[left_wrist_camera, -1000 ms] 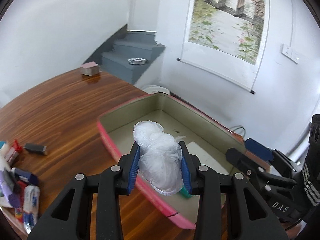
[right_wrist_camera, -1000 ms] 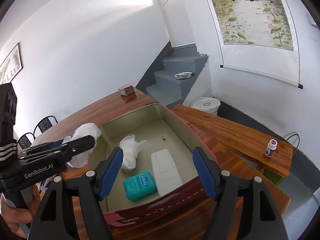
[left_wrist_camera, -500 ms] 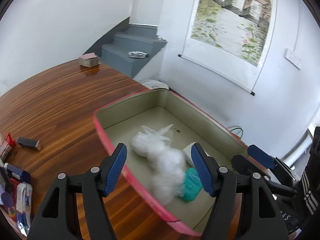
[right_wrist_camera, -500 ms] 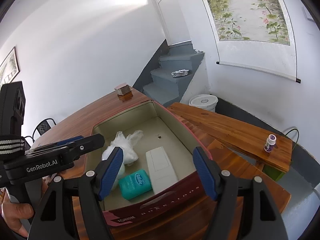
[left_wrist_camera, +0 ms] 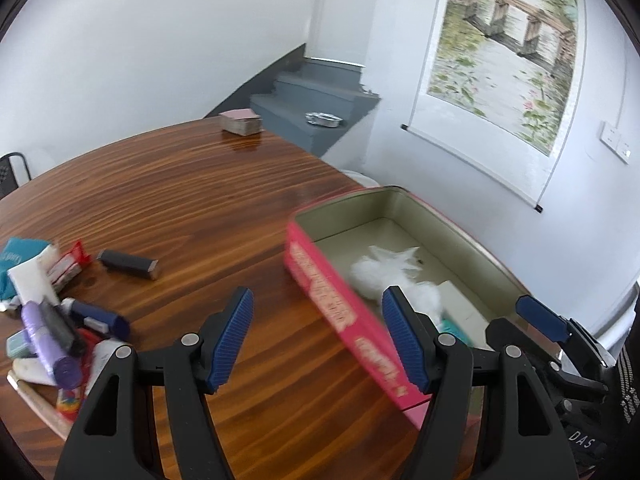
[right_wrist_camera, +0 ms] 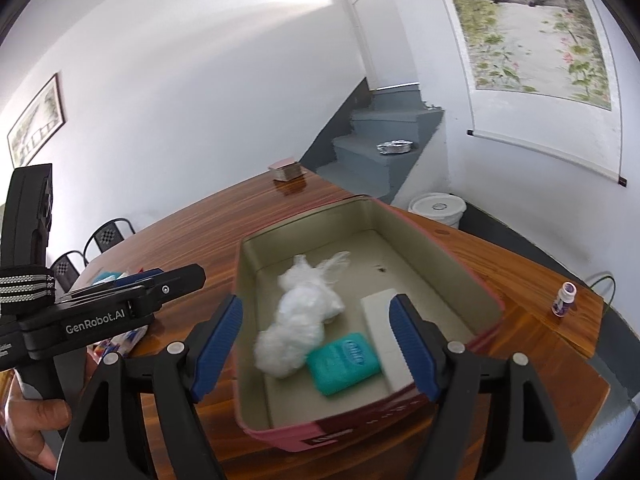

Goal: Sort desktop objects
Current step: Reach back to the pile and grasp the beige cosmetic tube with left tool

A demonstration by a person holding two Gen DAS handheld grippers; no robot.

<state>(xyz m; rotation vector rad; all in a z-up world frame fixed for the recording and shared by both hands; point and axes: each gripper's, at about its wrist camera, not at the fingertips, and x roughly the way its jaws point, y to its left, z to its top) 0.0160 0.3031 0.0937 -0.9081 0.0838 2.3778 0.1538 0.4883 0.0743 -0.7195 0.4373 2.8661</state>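
Two grippers are showing in our views, and both are standing wide apart with nothing between their blue pads. Our left gripper is hanging over the bare wooden table, its jaws having just been opening, empty now. Our right gripper is hovering above the near end of the pink tin box, its jaws having just been widening a little, gripping nothing.

We are seeing the crumpled white plastic bag lying loose on the floor of the box, near its left wall. Just beside it the teal tissue pack is sitting, touching or nearly touching the bag's lower end, and a flat white block is lying to the right of the pack, partly hidden behind our right pad.

We are looking at a heap of unsorted items at the left edge of the table, well apart from the box: a purple tube, a dark blue pen-like thing and a red-and-white packet among them. A dark rectangular piece is lying alone between the heap and the box.
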